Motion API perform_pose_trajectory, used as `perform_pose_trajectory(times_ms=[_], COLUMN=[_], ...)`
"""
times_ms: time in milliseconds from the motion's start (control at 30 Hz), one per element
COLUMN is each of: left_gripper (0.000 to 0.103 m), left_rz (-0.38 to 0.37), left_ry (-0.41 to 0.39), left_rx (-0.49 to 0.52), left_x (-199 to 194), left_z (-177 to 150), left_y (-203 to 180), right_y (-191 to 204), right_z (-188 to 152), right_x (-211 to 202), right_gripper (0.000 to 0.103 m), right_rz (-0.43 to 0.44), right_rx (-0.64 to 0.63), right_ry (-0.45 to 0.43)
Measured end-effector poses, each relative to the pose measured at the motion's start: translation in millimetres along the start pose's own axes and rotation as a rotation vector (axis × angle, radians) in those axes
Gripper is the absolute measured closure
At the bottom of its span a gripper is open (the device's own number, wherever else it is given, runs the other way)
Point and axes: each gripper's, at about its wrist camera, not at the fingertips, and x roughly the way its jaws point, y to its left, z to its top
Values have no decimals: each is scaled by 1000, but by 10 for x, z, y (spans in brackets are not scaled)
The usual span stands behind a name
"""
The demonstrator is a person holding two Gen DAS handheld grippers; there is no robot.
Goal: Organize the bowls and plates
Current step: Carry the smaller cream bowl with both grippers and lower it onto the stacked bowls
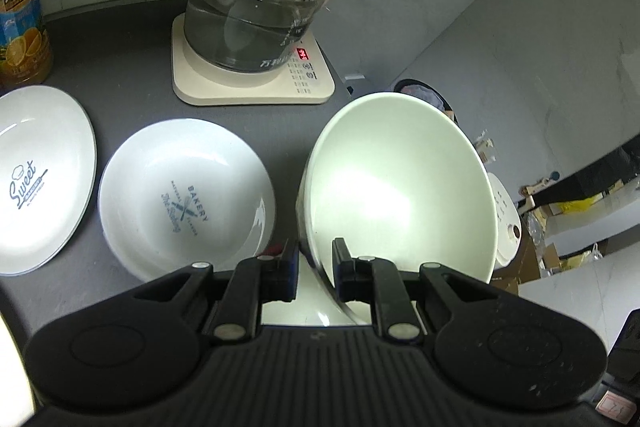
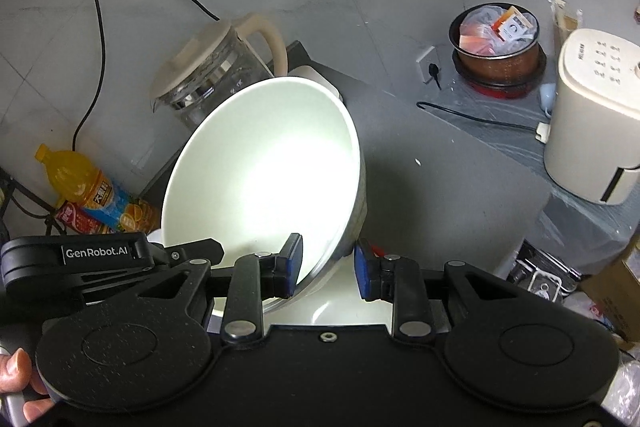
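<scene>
Right of bakery plate (image 1: pixel 186 193): bowl (image 1: pixel 400 183) pinched at rim by left gripper (image 1: pixel 315 273) and right gripper (image 2: pixel 327 267), tilted, mid-carry. Next: lower level onto stacking spot.

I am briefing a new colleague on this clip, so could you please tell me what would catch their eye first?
The large white bowl dominates both views, tilted and gripped at its rim by the left gripper and the right gripper. Left of it, two printed plates, BAKERY and Sweet, lie on the grey counter. Behind stands a glass kettle.
</scene>
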Motion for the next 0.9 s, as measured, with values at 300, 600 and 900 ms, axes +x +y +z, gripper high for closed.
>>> perform_pose_trajectory(times_ms=[300,600,900], left_gripper=[87,87,87], left_rz=[-7,-5,-8], left_ry=[43,76,112], left_rx=[17,19,23], left_x=[-53,-47,-43], left_z=[-241,-383,-479], left_y=[108,239,264], right_y=[-1,8,-20], right_z=[-263,-432,-527], right_x=[-46,-60,-40], right_gripper=[75,75,75], right_rz=[-24,-45,-66], right_rx=[5,-2,0], right_ry=[34,60,92])
